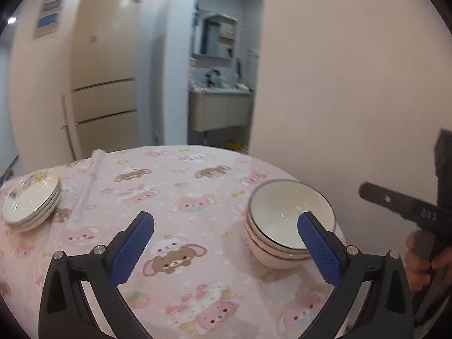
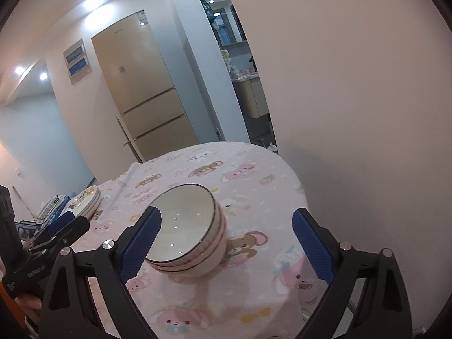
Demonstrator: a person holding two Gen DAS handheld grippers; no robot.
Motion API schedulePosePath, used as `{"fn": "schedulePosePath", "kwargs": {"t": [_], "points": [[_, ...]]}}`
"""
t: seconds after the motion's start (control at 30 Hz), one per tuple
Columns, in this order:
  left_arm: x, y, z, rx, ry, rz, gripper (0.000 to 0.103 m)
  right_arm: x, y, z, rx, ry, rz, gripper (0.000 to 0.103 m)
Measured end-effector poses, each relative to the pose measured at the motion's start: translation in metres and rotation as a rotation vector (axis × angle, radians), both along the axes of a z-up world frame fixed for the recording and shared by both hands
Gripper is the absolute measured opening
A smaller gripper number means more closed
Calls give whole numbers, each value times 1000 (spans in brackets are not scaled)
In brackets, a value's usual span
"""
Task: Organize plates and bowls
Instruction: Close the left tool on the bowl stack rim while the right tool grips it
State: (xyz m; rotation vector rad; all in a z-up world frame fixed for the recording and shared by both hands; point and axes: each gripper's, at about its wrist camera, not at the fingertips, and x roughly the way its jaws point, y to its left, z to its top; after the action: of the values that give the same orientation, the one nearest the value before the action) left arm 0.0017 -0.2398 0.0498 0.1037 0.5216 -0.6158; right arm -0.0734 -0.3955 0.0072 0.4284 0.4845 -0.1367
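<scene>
White bowls [image 1: 285,226] sit stacked at three o'clock, plates [image 1: 31,202] stacked at nine. Left gripper [image 1: 226,243] and right gripper [image 2: 226,243] gape wide, holding nothing. Lift away slowly; bump nothing.

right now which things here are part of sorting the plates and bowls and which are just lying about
Part of the job:
- stack of bowls
- stack of plates
- left gripper, open
- right gripper, open

Just lying about:
- clear rod on the tablecloth
- fridge
- boxes beyond the table
</scene>
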Motion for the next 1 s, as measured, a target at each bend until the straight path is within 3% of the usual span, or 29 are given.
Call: {"fn": "schedulePosePath", "kwargs": {"t": [0.1,0.27,0.33,0.4,0.53,0.6,0.67,0.9,1.0], "points": [[14,-3,8,22,49,-54,103,9,-8,-7,55,67,81,84],[61,-19,4,6,291,-103,102,27,-23,-20,272,80,182,80],[75,-29,-5,10,340,-109,88,38,-26,-26,319,104,182,78],[88,-39,-19,22,390,-89,82,48,-27,-35,360,135,169,74],[104,-46,-48,-70,549,-108,71,60,-23,-49,463,147,178,69],[105,-46,-55,-124,542,-96,69,60,-19,-54,451,146,140,69],[102,-47,-57,-127,509,-65,68,62,-18,-60,479,138,121,69],[103,-49,-69,-199,574,-58,68,63,-16,-76,604,119,64,68],[106,-50,-79,-217,606,-38,68,65,-11,-80,593,131,25,67]]}}
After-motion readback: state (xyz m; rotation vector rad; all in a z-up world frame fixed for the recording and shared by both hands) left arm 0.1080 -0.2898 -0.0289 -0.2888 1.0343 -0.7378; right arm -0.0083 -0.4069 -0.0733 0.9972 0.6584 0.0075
